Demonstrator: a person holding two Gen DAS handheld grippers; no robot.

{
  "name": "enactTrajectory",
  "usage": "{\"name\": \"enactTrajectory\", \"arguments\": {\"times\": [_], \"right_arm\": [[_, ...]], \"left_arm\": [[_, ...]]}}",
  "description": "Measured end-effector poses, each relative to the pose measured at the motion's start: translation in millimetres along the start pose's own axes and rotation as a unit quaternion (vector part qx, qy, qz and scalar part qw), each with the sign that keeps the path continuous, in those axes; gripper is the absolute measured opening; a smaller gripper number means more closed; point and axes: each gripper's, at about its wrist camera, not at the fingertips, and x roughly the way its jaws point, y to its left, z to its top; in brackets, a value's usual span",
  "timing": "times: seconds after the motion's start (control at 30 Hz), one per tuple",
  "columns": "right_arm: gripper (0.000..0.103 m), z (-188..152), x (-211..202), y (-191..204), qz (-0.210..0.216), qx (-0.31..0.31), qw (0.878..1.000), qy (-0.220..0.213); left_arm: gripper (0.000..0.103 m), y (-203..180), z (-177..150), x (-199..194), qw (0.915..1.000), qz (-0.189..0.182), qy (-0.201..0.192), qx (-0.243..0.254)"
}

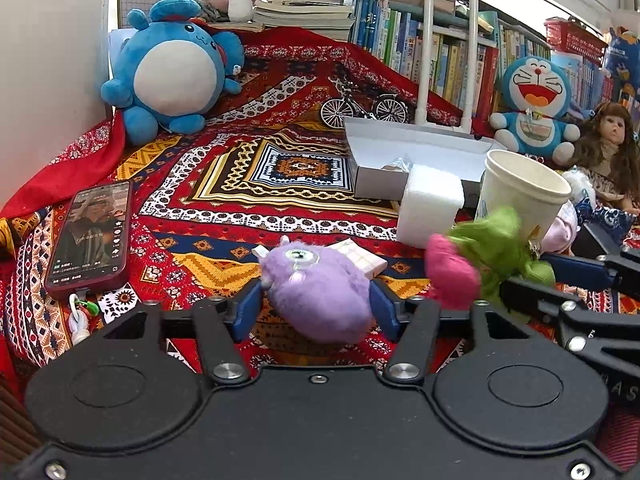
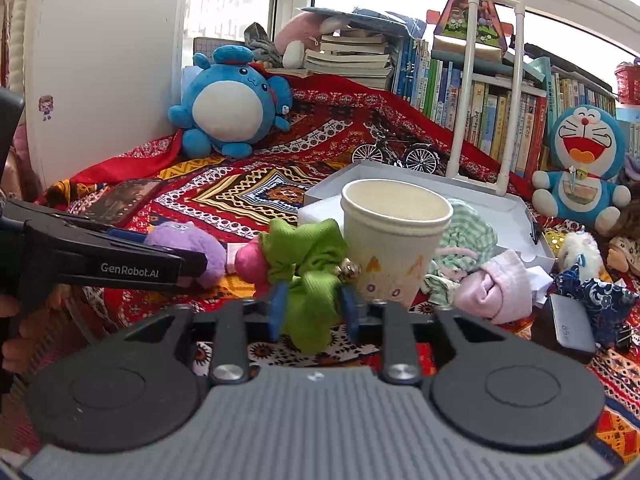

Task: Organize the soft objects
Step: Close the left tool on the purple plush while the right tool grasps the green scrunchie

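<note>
My left gripper (image 1: 316, 304) is shut on a fluffy purple plush (image 1: 316, 288), held just above the patterned cloth; the plush also shows in the right wrist view (image 2: 192, 244). My right gripper (image 2: 312, 308) is shut on a green and pink cloth toy (image 2: 308, 272) with a small bell, which also shows in the left wrist view (image 1: 480, 256). The toy hangs close in front of a white paper cup (image 2: 394, 236), left of it. The two grippers are side by side, the left one to the left.
A phone (image 1: 92, 236) lies at the left. An open white box (image 1: 416, 152), a white foam block (image 1: 430, 210), a model bicycle (image 1: 364, 108), a blue round plush (image 1: 168, 68), a Doraemon plush (image 2: 584, 164), a doll (image 1: 608, 140) and bundled cloths (image 2: 480, 276) crowd the back and right.
</note>
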Motion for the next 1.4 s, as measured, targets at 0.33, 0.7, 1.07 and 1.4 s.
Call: {"name": "enactTrajectory", "arguments": {"times": [0.33, 0.7, 1.07, 1.4], "right_arm": [[0.076, -6.3, 21.3, 15.8, -0.007, -0.036, 0.999, 0.01], [0.08, -9.0, 35.6, 17.9, 0.0, -0.043, 0.999, 0.026], [0.068, -10.8, 42.6, 20.0, 0.015, -0.032, 0.999, 0.034], [0.056, -5.1, 31.7, 18.4, 0.03, -0.022, 0.999, 0.025]], "left_arm": [[0.071, -0.2, -5.0, 14.6, 0.9998, 0.016, 0.014, 0.005], [0.067, 5.0, -8.1, 23.1, 0.9998, 0.005, 0.02, 0.002], [0.06, 5.1, -6.7, 21.2, 0.9999, -0.003, 0.017, 0.003], [0.06, 2.3, 3.0, 10.8, 0.9999, 0.0, -0.005, 0.012]]}}
